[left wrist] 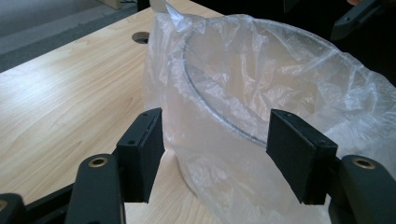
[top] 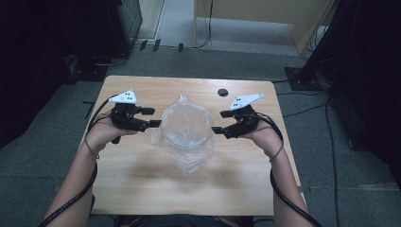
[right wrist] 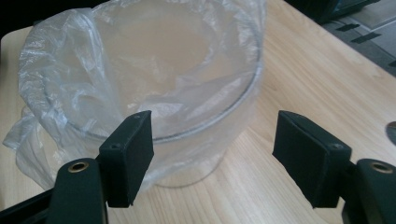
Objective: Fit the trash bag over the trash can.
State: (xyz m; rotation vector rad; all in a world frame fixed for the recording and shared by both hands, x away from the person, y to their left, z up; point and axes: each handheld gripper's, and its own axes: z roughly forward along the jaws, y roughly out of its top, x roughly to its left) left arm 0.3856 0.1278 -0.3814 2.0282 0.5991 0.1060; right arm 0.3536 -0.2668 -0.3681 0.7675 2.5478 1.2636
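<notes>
Centrally in the high view, the clear bag-lined round container [top: 186, 128] sits on the wooden table [top: 142, 179], flanked by the left gripper [top: 154, 118] and right gripper [top: 218, 122], both open, apparently poised to adjust the liner.

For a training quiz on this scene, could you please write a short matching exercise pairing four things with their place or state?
Things:
1. plastic bag
2. clear container
3. left gripper
4. round hole

Places or states:
A. in the tabletop near its far edge
B. open, at the left side of the lined rim
C. draped over the rim and lining the inside
D. standing mid-table inside the bag's folds

Pairs: 1-C, 2-D, 3-B, 4-A
</notes>
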